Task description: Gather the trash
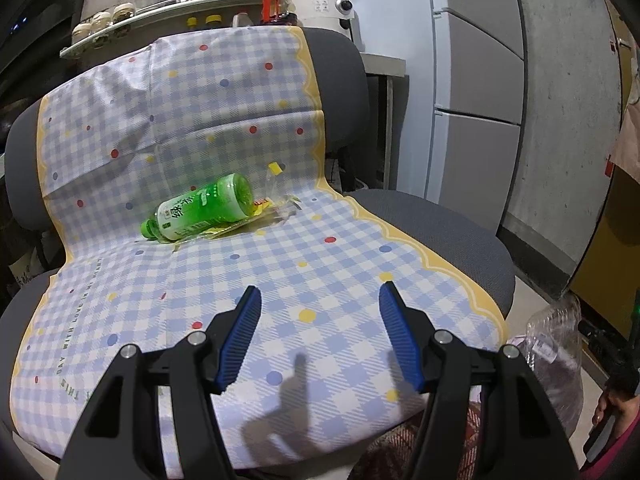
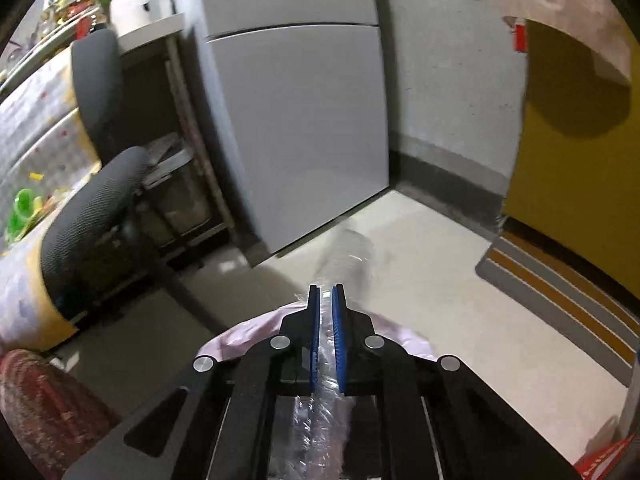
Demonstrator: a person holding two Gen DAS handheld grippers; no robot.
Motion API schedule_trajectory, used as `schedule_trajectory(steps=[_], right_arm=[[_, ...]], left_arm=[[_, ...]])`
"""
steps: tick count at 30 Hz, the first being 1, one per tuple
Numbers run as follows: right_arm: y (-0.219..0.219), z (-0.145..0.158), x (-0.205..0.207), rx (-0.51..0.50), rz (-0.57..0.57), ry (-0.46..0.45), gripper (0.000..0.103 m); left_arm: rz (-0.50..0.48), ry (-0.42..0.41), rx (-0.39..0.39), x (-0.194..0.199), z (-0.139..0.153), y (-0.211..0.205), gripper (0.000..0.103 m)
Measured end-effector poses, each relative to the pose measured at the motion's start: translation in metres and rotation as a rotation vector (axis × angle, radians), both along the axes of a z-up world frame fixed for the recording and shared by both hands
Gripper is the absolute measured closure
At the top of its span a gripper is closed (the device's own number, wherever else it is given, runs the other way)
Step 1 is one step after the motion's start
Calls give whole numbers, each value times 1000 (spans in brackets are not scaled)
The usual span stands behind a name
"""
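A green plastic bottle (image 1: 202,212) lies on its side on the checked cloth of a chair seat (image 1: 440,236), on top of clear and yellow wrappers (image 1: 272,210). My left gripper (image 1: 318,294) is open and empty, hovering over the seat in front of the bottle. My right gripper (image 2: 326,292) is shut on a clear plastic bag (image 2: 346,264) that hangs over the floor; the bag also shows at the right edge of the left wrist view (image 1: 556,360). The bottle appears small at the left edge of the right wrist view (image 2: 22,210).
The grey office chair's backrest (image 1: 340,80) rises behind the bottle. A grey fridge (image 2: 296,120) stands to the right of the chair, with a shelf of jars and bottles (image 1: 160,4) behind. A striped mat (image 2: 568,288) lies by a yellow door (image 2: 580,160).
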State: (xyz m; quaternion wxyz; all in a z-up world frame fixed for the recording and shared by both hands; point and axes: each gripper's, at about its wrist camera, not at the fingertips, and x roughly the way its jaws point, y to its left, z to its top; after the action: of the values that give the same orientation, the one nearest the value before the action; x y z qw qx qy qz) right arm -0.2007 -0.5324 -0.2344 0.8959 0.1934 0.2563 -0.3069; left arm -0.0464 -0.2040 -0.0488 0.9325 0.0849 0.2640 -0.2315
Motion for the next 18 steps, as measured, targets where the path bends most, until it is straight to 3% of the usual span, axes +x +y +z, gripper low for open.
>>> schedule_trajectory(steps=[5, 10, 15, 18], right_arm=[[20, 31, -2, -60, 31, -19, 88], [49, 85, -2, -136, 73, -87, 88], [91, 139, 20, -203, 212, -168, 87], [120, 157, 54, -202, 318, -181, 80]], left_arm=[[23, -8, -24, 3, 6, 12, 43], [63, -17, -36, 9, 10, 34, 43], [154, -37, -25, 29, 17, 72, 43], [229, -41, -20, 49, 26, 102, 43]])
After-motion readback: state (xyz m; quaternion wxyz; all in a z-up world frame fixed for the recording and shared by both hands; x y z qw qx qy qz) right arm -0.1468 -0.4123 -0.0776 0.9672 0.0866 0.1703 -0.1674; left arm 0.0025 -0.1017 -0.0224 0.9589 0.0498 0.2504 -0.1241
